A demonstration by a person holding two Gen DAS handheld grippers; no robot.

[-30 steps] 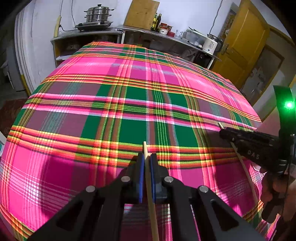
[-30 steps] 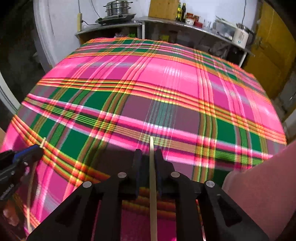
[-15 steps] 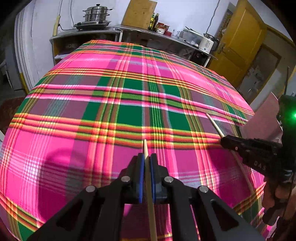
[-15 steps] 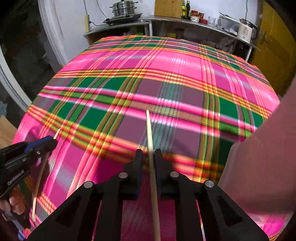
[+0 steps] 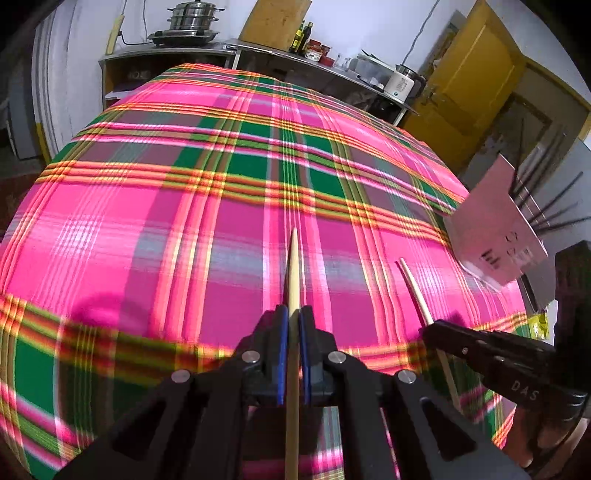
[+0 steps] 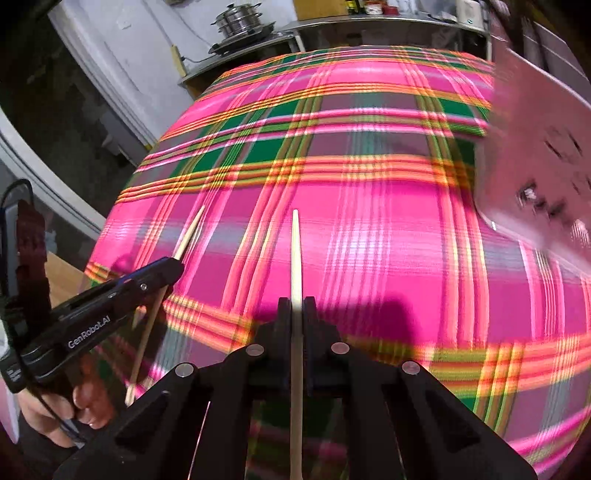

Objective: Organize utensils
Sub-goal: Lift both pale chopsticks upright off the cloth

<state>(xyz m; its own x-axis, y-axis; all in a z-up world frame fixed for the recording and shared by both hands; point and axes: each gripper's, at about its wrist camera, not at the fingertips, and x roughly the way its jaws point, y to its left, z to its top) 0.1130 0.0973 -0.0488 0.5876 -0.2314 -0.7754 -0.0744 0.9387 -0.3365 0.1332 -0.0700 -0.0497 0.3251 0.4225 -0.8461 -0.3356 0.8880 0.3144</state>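
Note:
My left gripper [image 5: 291, 314] is shut on a pale wooden chopstick [image 5: 293, 266] that points forward over the pink and green plaid tablecloth [image 5: 184, 221]. To its right, the right gripper [image 5: 428, 326] holds a second chopstick [image 5: 412, 284]. In the right wrist view, the right gripper [image 6: 295, 304] has its jaws closing on that chopstick [image 6: 295, 251], and the pads press on it. The left gripper [image 6: 177, 264] and its chopstick [image 6: 190, 232] show at the left. A pink box [image 5: 495, 236] with several dark sticks [image 5: 546, 206] standing in it sits at the table's right edge.
The pink box [image 6: 535, 147] fills the right side of the right wrist view, blurred. Beyond the table runs a counter with a stacked steel pot [image 5: 190, 16] and a white cooker [image 5: 400, 85]. A yellow door [image 5: 469, 85] stands at the back right. A hand [image 6: 74, 402] grips the left tool.
Both grippers have swung right across the cloth with their chopsticks, side by side. The pink box has come into view. The right jaws have narrowed onto their chopstick.

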